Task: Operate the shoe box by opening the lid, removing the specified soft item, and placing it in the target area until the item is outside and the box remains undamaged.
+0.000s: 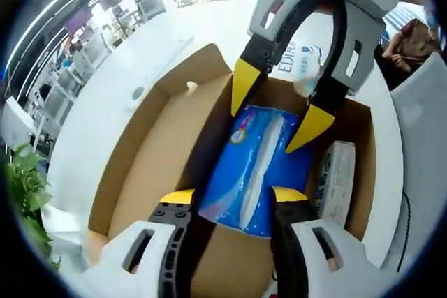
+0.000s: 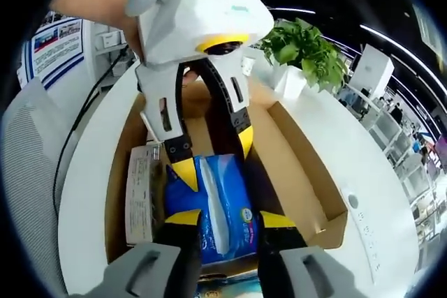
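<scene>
A brown cardboard shoe box (image 1: 147,165) (image 2: 307,179) stands open on a white table. Inside it lies a blue soft tissue pack (image 1: 255,172) (image 2: 216,207). My left gripper (image 1: 234,196) rises from the bottom of the left gripper view, its yellow-tipped jaws closed on the near end of the pack. My right gripper (image 1: 278,106) comes in from above, pressing both sides of the far end. In the right gripper view my right gripper (image 2: 229,219) holds the pack's near end and my left gripper (image 2: 215,157) its far end.
A small pale carton (image 1: 339,172) (image 2: 143,193) stands against one box wall beside the pack. A white printed package (image 1: 300,57) lies just beyond the box. A green plant (image 1: 24,193) (image 2: 300,50) sits at the table's edge. A grey chair (image 2: 28,172) stands close by.
</scene>
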Motion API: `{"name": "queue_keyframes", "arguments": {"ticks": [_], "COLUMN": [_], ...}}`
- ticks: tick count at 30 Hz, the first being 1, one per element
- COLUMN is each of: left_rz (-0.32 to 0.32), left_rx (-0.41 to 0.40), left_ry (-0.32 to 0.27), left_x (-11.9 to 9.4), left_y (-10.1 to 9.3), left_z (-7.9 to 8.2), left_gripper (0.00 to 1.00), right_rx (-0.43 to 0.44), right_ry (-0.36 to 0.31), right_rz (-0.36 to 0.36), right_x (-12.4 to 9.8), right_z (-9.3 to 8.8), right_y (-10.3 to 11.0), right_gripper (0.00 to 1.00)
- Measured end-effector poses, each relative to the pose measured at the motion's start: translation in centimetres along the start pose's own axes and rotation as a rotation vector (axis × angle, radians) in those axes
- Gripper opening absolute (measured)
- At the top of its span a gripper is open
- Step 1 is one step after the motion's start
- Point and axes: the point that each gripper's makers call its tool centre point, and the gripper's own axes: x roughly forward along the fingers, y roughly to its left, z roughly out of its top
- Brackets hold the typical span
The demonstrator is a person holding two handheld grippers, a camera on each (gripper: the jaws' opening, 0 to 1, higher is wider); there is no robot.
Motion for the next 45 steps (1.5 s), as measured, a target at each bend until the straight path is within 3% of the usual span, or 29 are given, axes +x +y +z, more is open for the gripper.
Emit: {"name": "queue_keyframes", "arguments": {"ticks": [11,14,16,24,34,45], "left_rz": [0.003,0.013,0.040,0.036,0.021,0.024], "left_rx": [0.014,0.011,0.023,0.021,0.026,0.031], "left_ry": [-0.006,-0.011,-0.006,0.004,0.011,0.015], "left_x": [0.0,0.0,-0.1,0.1,0.1,-0.5], "left_y": [0.2,0.4,1.0,1.0,0.2,-0.2], "left_z": [0.3,0.3,0.3,-0.2,-0.4,-0.5], "left_gripper": [0.35,0.31,0.24,0.20,0.04,0.00], "right_rx": [-0.048,-0.090,-0.098,-0.099,-0.122,-0.129], "right_ry": [0.057,0.072,0.087,0.097,0.088,0.069], "right_rz": [-0.023,-0.034,-0.039,-0.040,-0.054,-0.061], "right_x": [0.4,0.4,0.5,0.6,0.6,0.3], "right_z": [-0.7,-0.9,-1.2,-1.6,-1.5,-1.1], "right_y": [-0.3,-0.6,-0.6,-0.8,-0.7,-0.4], "right_gripper": [0.17,0.13,0.10,0.01,0.00,0.00]}}
